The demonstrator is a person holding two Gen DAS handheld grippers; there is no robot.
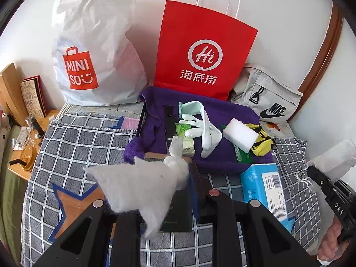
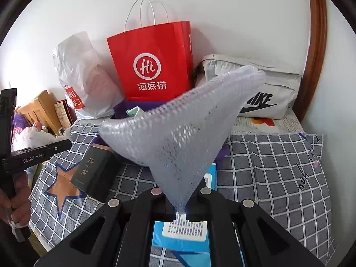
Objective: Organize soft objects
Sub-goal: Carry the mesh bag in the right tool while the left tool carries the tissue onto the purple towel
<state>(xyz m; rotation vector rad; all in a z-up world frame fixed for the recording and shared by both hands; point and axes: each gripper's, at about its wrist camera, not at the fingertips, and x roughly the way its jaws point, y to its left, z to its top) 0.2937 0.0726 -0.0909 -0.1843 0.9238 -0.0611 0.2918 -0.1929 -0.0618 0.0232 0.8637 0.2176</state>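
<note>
1. A white wadding sheet (image 1: 135, 187) fills the lower centre of the left wrist view, pinched at its lower edge by the left gripper (image 1: 148, 233), jaws nearly closed on it
2. A bubble wrap piece (image 2: 178, 129) fans up mid-frame in the right wrist view, its bottom corner clamped in the right gripper (image 2: 180, 211), jaws narrow
3. Beyond, a purple cloth (image 1: 222, 155) lies on the checked bedspread (image 1: 73, 142)

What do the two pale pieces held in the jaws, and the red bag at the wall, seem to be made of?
Left piece: looks like polyester wadding or cotton batting, matte white, with fuzzy, wispy edges.
Right piece: probably bubble wrap, translucent plastic, glossy, with rows of small raised cells catching the light.
Red bag: paper, matte, with crisp folds and twisted white cord handles.
</note>
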